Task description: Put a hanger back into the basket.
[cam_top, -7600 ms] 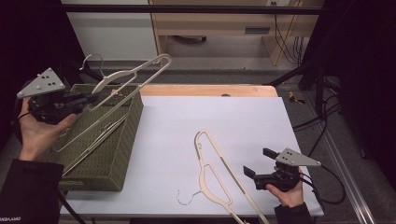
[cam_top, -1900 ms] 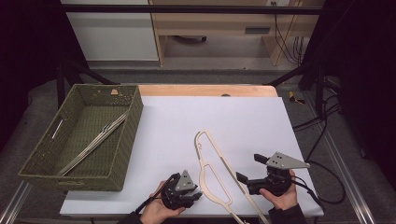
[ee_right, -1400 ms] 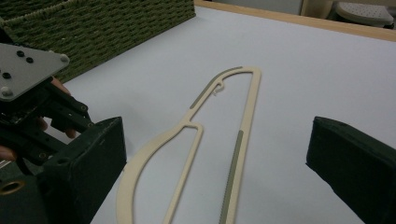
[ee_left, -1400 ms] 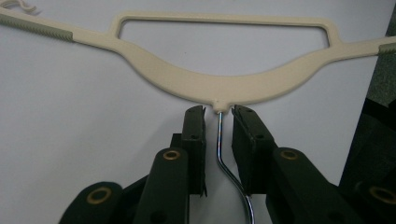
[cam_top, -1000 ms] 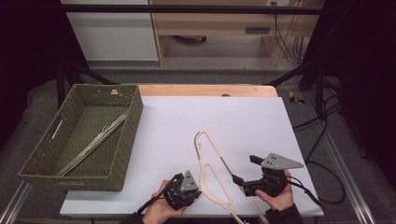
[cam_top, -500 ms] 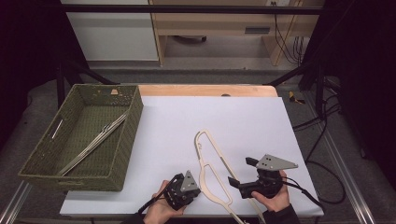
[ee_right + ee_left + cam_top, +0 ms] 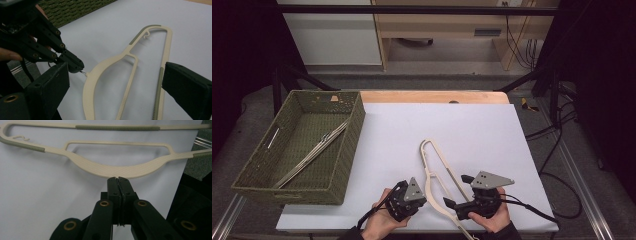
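At the centre of my left gripper view, the hanger (image 7: 110,170) is cream plastic, matt, with a fine dimpled texture on its curved neck; olive ribbed strips, rubbery in look, line its top bar; a thin metal hook stub juts from it left of centre in my right gripper view; my left gripper (image 7: 118,181) and right gripper (image 7: 112,82) have black matt plastic jaws with brass-coloured rivets; the table sheet (image 7: 472,125) is white, smooth, paper-like, over pale wood at the upper edge; at left, the basket (image 7: 344,165) is coarse olive weave.
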{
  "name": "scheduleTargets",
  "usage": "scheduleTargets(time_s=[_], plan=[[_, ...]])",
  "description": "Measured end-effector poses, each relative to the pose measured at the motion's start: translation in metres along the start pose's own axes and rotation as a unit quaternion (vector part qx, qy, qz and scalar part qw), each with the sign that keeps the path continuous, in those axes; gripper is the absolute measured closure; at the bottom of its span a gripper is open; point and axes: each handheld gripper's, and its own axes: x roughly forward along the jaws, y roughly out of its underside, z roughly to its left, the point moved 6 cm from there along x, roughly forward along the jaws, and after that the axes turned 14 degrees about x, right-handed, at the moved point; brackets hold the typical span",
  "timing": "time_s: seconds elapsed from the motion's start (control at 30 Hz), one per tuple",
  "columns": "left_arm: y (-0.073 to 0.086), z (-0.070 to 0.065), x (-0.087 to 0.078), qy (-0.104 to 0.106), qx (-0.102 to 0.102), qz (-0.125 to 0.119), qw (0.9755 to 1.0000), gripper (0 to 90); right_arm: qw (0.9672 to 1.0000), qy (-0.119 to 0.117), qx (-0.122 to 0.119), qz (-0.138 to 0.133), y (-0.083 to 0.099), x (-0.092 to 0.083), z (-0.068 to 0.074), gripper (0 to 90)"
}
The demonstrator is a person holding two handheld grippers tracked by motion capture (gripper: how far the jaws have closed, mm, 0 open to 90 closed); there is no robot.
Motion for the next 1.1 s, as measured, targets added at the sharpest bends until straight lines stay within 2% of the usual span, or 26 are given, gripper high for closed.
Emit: scheduleTargets(time_s=[0.23,0.4,0.43,0.47,0.5,0.67,0.8,0.9,0.93,0.97,1.0,1.03,1.1], plan=[[-0.019,0.005,-0.011,-0.012,0.010,-0.007,0.9999,88.8,0.9999,-0.003,0.003,0.014,0.004,0.007,0.008,10.9],[-0.027,0.007,-0.013,-0.015,0.009,-0.008,0.9998,88.8,0.9996,0.002,0.001,0.029,0.008,0.012,0.010,13.8],[-0.029,0.008,-0.013,-0.015,0.008,-0.008,0.9998,88.8,0.9993,0.009,-0.001,0.037,0.010,0.015,0.011,17.6],[-0.031,0.008,-0.013,-0.016,0.008,-0.008,0.9998,88.8,0.9993,0.009,-0.001,0.037,0.010,0.015,0.011,17.6],[-0.032,0.008,-0.013,-0.015,0.007,-0.009,0.9998,88.9,0.9986,0.014,-0.008,0.050,0.014,0.018,0.013,20.2],[-0.035,0.008,-0.012,-0.013,0.010,-0.004,0.9999,88.8,0.9972,0.029,-0.013,0.067,0.019,0.024,0.012,27.2],[-0.035,0.008,-0.012,-0.011,0.004,-0.007,0.9999,88.9,0.9962,0.035,-0.022,0.077,0.022,0.027,0.013,33.2],[-0.035,0.008,-0.012,-0.013,0.005,-0.007,0.9999,88.9,0.9938,0.050,-0.034,0.093,0.026,0.031,0.013,41.5],[-0.035,0.008,-0.012,-0.013,0.005,-0.007,0.9999,88.9,0.9938,0.050,-0.034,0.093,0.026,0.031,0.013,41.5],[-0.036,0.008,-0.012,-0.013,0.006,-0.009,0.9999,88.9,0.9923,0.056,-0.040,0.103,0.029,0.033,0.012,46.0],[-0.036,0.008,-0.012,-0.013,0.006,-0.009,0.9999,88.8,0.9923,0.056,-0.040,0.103,0.029,0.033,0.012,46.0],[-0.036,0.008,-0.012,-0.013,0.006,-0.009,0.9999,88.9,0.9916,0.059,-0.041,0.108,0.031,0.036,0.012,51.9],[-0.035,0.009,-0.012,-0.014,0.011,-0.004,0.9998,88.9,0.9909,0.059,-0.047,0.112,0.032,0.036,0.012,54.5]])
